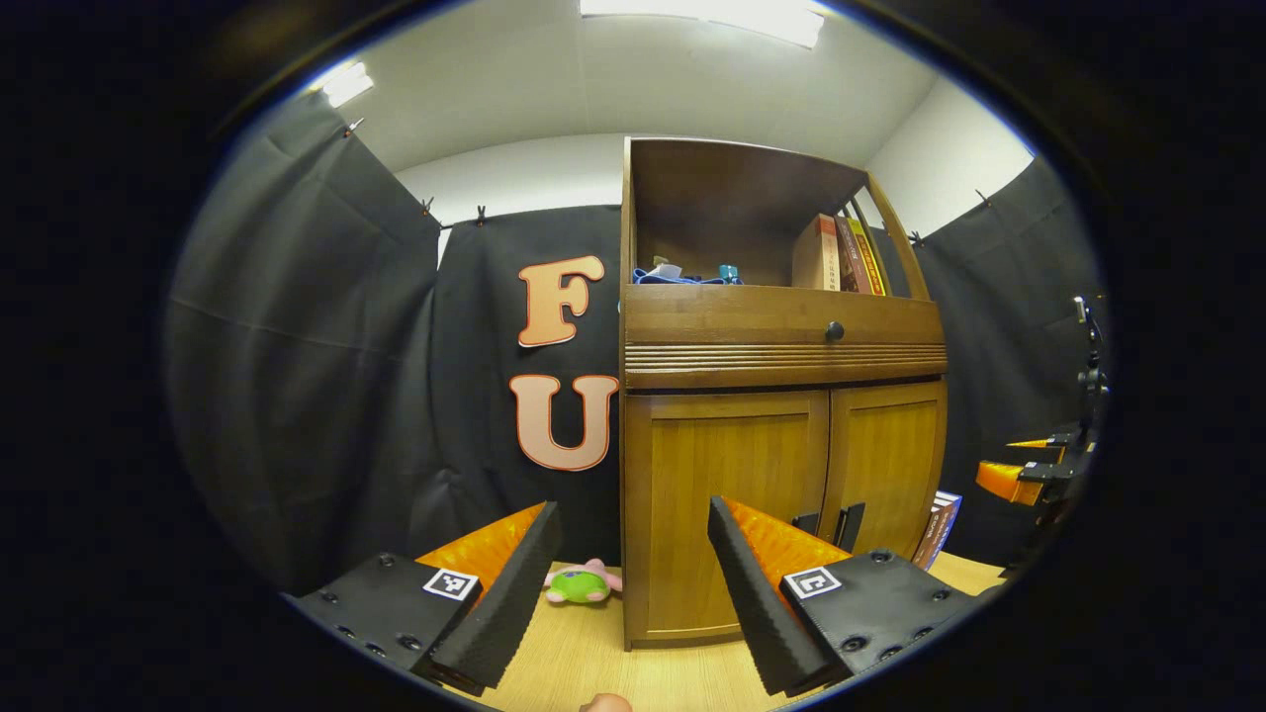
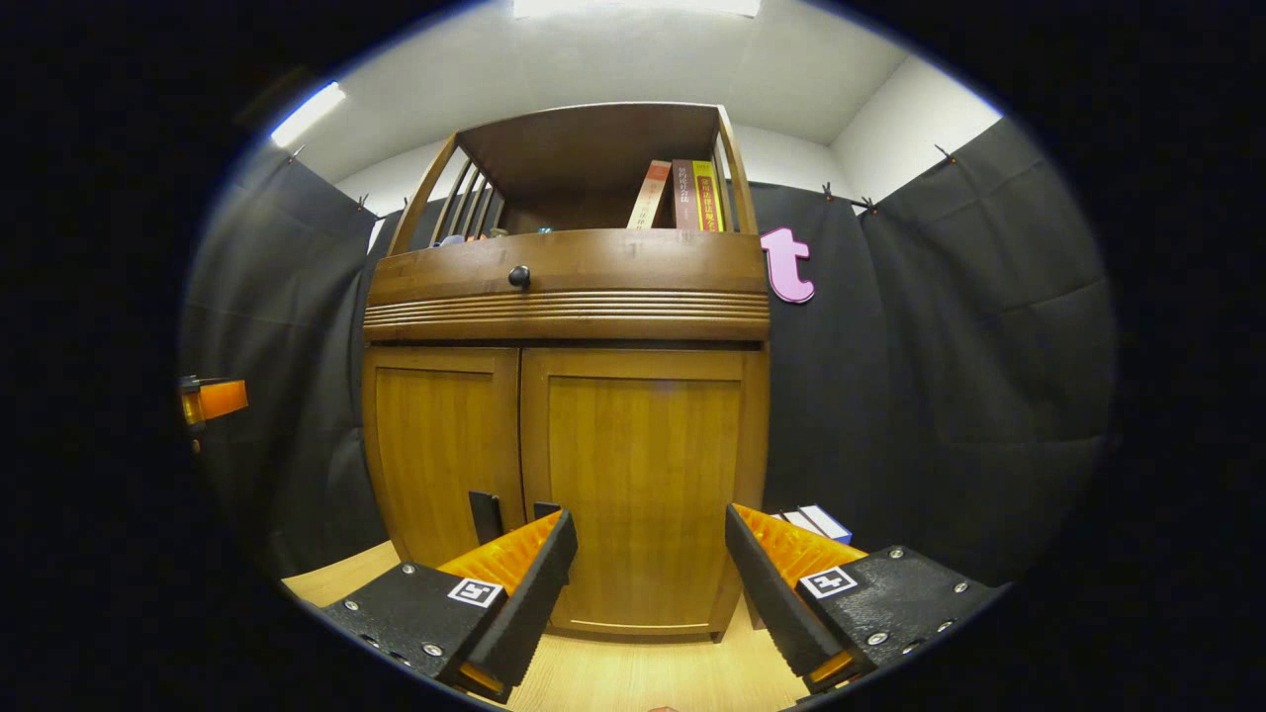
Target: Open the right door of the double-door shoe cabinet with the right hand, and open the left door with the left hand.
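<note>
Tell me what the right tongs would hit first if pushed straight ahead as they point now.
Most likely the cabinet's right door: the right tongs stand open and point at its lower panel, with the door's dark handle off beside one finger, not between them. Depth is unclear, but nothing shows in between.

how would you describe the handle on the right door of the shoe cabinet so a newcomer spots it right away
Find the brown wooden shoe cabinet against the black cloth wall, with books on its open top shelf. Below its ribbed drawer front are two closed panelled doors; look at the right door. Its small dark upright handle sits low beside the centre seam, right of the left door's matching handle and far below the round drawer knob.
</note>
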A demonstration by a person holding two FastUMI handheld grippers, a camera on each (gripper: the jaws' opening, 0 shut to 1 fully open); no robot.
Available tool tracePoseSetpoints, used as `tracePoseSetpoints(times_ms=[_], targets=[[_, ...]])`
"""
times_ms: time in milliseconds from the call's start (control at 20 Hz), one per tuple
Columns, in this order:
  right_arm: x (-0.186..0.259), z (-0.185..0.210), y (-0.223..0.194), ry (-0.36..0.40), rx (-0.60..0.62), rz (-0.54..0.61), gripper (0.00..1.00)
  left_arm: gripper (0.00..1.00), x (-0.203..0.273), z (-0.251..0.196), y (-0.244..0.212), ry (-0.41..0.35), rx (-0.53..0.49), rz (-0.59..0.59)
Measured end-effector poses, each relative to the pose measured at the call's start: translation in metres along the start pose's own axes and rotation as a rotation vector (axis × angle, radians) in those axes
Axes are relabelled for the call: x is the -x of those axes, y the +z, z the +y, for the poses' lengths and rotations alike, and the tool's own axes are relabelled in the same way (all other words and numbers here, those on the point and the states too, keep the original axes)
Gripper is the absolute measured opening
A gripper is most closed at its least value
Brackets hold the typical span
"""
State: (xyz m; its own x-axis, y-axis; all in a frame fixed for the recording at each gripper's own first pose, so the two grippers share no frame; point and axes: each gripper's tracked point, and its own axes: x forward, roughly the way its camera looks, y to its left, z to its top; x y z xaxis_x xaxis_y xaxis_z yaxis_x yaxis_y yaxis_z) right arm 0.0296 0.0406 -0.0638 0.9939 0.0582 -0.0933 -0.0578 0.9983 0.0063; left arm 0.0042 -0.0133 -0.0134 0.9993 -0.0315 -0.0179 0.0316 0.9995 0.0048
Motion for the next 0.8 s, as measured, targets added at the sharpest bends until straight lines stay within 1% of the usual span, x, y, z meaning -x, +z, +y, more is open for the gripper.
tracePoseSetpoints(times_ms=[150,300,400,450,550,600,650,700,750,800], targets=[[-0.005,0.017,-0.01,0.015,0.013,-0.01,0.94,0.96,-0.001,0.001,-0.001,-0.001,-0.004,-0.003],[-0.02,0.035,-0.027,0.024,0.009,-0.016,0.94,0.96,-0.002,0.005,-0.008,0.006,0.0,0.008],[-0.034,0.048,-0.043,0.036,0.011,0.003,0.93,0.96,-0.004,0.01,-0.013,0.025,-0.01,0.021],[-0.041,0.055,-0.049,0.046,0.002,0.008,0.94,0.99,-0.005,0.014,-0.015,0.036,-0.016,0.022],[-0.054,0.07,-0.064,0.066,-0.022,0.017,0.94,0.95,-0.006,0.018,-0.014,0.05,-0.021,0.015],[-0.06,0.078,-0.071,0.076,-0.026,0.027,0.94,0.95,-0.006,0.019,-0.016,0.053,-0.019,0.013],[-0.066,0.085,-0.079,0.085,-0.024,0.035,0.94,0.99,-0.006,0.022,-0.018,0.056,-0.016,0.015],[-0.072,0.089,-0.086,0.089,-0.015,0.043,0.94,0.95,-0.007,0.023,-0.019,0.058,-0.015,0.018],[-0.078,0.092,-0.093,0.09,-0.005,0.047,0.94,0.99,-0.007,0.025,-0.019,0.061,-0.015,0.018],[-0.085,0.096,-0.099,0.09,0.006,0.047,0.94,0.99,-0.006,0.027,-0.019,0.064,-0.016,0.017]])
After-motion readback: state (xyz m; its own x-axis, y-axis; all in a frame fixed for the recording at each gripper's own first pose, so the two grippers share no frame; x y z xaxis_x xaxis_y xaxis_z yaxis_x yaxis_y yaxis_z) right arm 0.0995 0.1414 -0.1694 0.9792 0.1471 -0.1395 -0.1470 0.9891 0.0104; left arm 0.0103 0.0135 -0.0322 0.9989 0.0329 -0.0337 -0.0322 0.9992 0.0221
